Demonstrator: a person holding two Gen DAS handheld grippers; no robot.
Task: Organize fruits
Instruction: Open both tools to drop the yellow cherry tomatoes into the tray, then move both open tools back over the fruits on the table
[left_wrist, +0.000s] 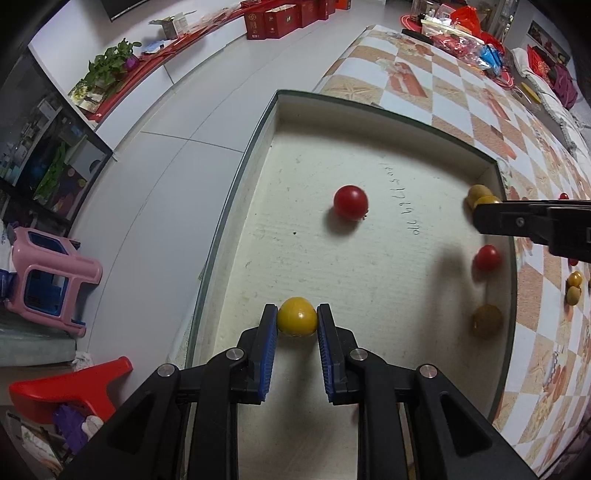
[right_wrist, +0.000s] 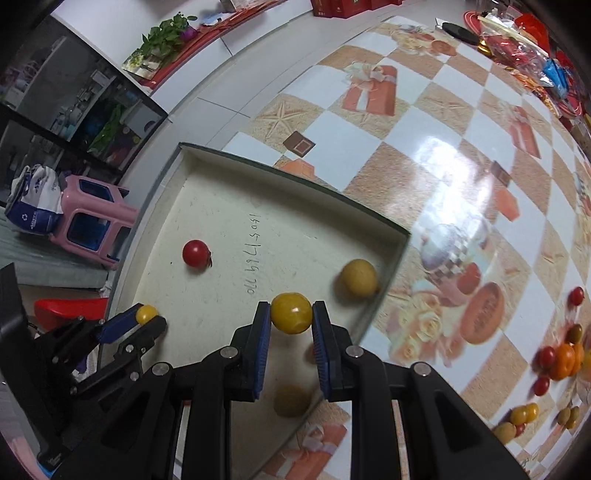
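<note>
The left tongs (left_wrist: 297, 319) are squeezing a yellow fruit (left_wrist: 297, 316) over the box (left_wrist: 369, 107). Ahead of them a red fruit (left_wrist: 351, 202) is sitting in the box. The right tongs (right_wrist: 291, 314) are squeezing another yellow fruit (right_wrist: 291, 313) there too. Far to their right, a pile of fruits (right_wrist: 559, 360) is waiting on the table (right_wrist: 443, 147), so I think lots of work is left.

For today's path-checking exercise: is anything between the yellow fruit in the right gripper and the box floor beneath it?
Nothing visible blocks it. The right gripper holds its yellow fruit above a bare patch of the box floor; the nearest loose yellow fruit lies off to one side.
</note>
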